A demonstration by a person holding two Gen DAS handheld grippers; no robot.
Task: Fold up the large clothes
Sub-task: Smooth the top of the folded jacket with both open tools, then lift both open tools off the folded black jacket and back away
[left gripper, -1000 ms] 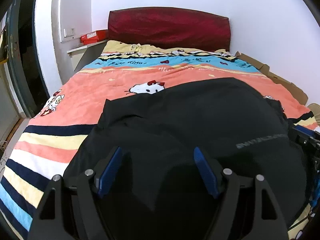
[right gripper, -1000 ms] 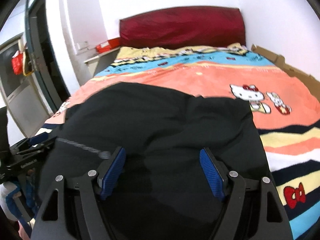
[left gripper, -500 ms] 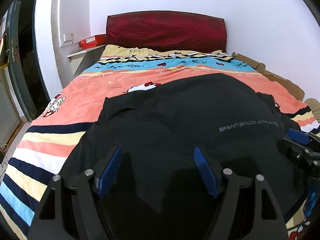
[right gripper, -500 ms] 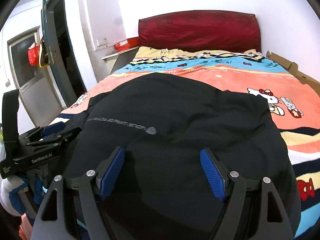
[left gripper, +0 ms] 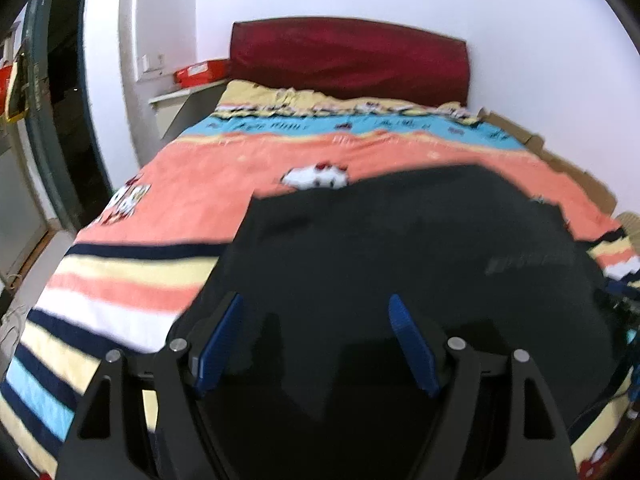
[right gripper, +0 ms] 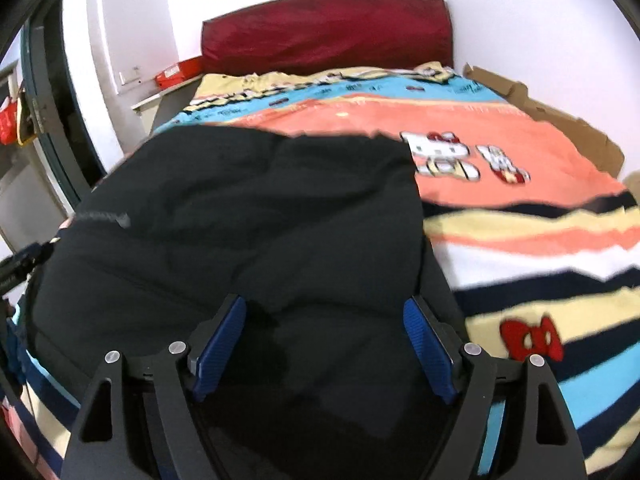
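Black garment (right gripper: 248, 232) lies bunched on the bed (right gripper: 500, 152) below the headboard (right gripper: 328, 32); left gripper (left gripper: 316, 344) wide and empty, right gripper (right gripper: 324, 344) opening, nothing pinched; each should take a hem corner before folding.

Striped cartoon blanket (left gripper: 224, 168), red headboard (left gripper: 348, 64)

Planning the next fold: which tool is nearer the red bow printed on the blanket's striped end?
Right. The right tool hovers over the edge of the black garment, with the red bow just beyond its outer finger. The left tool is over the garment's opposite side.
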